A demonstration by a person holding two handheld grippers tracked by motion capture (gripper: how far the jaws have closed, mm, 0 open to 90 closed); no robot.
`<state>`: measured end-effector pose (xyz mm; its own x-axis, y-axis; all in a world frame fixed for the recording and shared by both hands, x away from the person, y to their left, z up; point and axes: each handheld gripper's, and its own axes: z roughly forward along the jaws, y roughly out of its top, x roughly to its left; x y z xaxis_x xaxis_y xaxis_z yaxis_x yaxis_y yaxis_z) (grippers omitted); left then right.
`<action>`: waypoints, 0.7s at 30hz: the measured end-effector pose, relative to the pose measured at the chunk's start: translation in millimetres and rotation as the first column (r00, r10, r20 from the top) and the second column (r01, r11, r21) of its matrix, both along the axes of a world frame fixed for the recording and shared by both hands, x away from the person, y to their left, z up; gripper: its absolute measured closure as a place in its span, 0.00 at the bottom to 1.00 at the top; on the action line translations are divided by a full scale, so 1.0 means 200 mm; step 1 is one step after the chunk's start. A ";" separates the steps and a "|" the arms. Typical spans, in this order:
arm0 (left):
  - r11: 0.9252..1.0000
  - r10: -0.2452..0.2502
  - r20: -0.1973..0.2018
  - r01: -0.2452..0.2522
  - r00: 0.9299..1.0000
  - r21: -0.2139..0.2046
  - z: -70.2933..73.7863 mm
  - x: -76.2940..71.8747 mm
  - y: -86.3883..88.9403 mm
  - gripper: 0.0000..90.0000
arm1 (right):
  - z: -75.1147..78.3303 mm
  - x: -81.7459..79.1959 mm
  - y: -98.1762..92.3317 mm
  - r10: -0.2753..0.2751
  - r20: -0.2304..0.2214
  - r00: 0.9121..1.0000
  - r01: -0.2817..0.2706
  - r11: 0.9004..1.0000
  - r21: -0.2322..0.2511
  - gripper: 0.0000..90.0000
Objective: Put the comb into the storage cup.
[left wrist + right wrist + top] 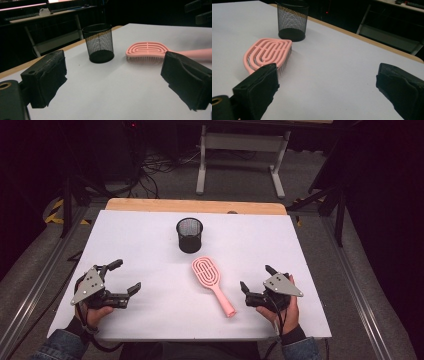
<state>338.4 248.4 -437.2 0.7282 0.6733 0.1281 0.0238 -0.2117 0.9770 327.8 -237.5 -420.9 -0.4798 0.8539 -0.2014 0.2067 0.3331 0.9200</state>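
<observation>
A pink hairbrush (212, 281) lies bristles-down on the white table (150, 240), handle toward the near right. Behind it stands a black mesh cup (189, 235), upright and empty. My left gripper (125, 276) rests at the near left, held by a hand, jaws wide open with nothing between them. My right gripper (256, 279) sits just right of the brush handle, open too and apart from it. From the left gripper view the cup (99, 43) and brush (150, 51) lie ahead. In the right gripper view the brush (268, 53) is beside my left jaw, the cup (292, 20) beyond.
A wooden strip (195, 206) edges the table's far side. Beyond it stands a grey metal frame (240, 150) on the floor, with cables (155, 167) to its left. Dark stands flank the table.
</observation>
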 end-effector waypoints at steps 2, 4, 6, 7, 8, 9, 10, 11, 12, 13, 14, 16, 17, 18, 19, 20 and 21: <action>1.000 0.004 -0.008 -0.004 1.000 -0.003 0.00 0.01 0.00 0.06 | -0.01 0.00 0.00 0.006 -0.008 1.000 -0.006 1.000 -0.012 0.05; 1.000 -0.006 -0.004 0.006 1.000 0.016 0.00 0.01 0.00 0.07 | -0.01 0.01 0.01 0.016 -0.018 1.000 -0.016 1.000 -0.011 0.05; 1.000 -0.015 -0.004 0.015 1.000 0.015 -0.01 0.02 0.01 0.07 | -0.01 0.02 0.01 0.018 -0.027 0.999 -0.018 1.000 -0.015 0.05; 1.000 -0.015 -0.004 0.015 1.000 0.015 -0.01 0.02 0.01 0.07 | -0.01 0.02 0.02 0.020 -0.038 0.999 -0.020 1.000 -0.012 0.05; 0.999 -0.034 -0.011 0.034 0.999 0.005 -0.02 0.04 0.01 0.07 | -0.01 0.03 0.02 0.023 -0.046 0.999 -0.023 1.000 -0.007 0.05; 0.999 -0.035 -0.020 0.035 0.999 0.004 -0.02 0.04 0.02 0.07 | 0.00 0.03 0.02 0.018 -0.051 0.999 -0.018 1.000 -0.010 0.05; 0.999 -0.032 -0.018 0.033 0.999 0.016 -0.02 0.05 0.02 0.07 | 0.00 0.04 0.02 0.012 -0.058 0.998 -0.013 1.000 -0.011 0.05; 0.999 -0.032 -0.018 0.033 0.999 0.016 -0.02 0.05 0.02 0.07 | 0.00 0.04 0.02 0.012 -0.058 0.998 -0.013 1.000 -0.011 0.05; 0.999 -0.035 -0.013 0.035 0.999 0.016 -0.02 0.05 0.02 0.07 | 0.00 0.06 0.02 0.013 -0.076 0.997 -0.013 1.000 0.001 0.05; 0.999 -0.033 -0.005 0.033 0.999 0.022 -0.01 0.04 0.02 0.07 | 0.01 0.07 0.02 0.010 -0.088 0.996 -0.010 1.000 0.000 0.06; 0.999 -0.033 -0.005 0.033 0.999 0.022 -0.01 0.04 0.02 0.07 | 0.01 0.07 0.02 0.010 -0.088 0.996 -0.010 1.000 0.000 0.06; 0.999 -0.037 -0.006 0.037 0.999 0.004 -0.01 0.04 0.03 0.07 | 0.03 0.09 0.02 0.013 -0.113 0.993 -0.012 1.000 0.009 0.06; 0.999 -0.037 -0.012 0.037 0.999 0.000 -0.01 0.04 0.04 0.07 | 0.04 0.11 0.02 0.015 -0.125 0.992 -0.013 1.000 0.014 0.06; 0.999 -0.036 -0.014 0.036 0.999 0.001 -0.01 0.03 0.04 0.07 | 0.07 0.13 0.03 0.002 -0.133 0.991 0.000 1.000 0.017 0.06; 0.999 -0.035 -0.012 0.035 0.999 -0.003 -0.01 0.03 0.05 0.07 | 0.08 0.13 0.04 0.006 -0.141 0.990 -0.002 1.000 0.025 0.06; 0.999 -0.035 -0.012 0.035 0.999 -0.003 -0.01 0.03 0.05 0.07 | 0.08 0.13 0.04 0.006 -0.141 0.990 -0.002 1.000 0.025 0.06; 0.999 -0.035 -0.012 0.035 0.999 -0.008 -0.01 0.03 0.05 0.07 | 0.10 0.14 0.04 0.010 -0.148 0.989 -0.006 1.000 0.026 0.07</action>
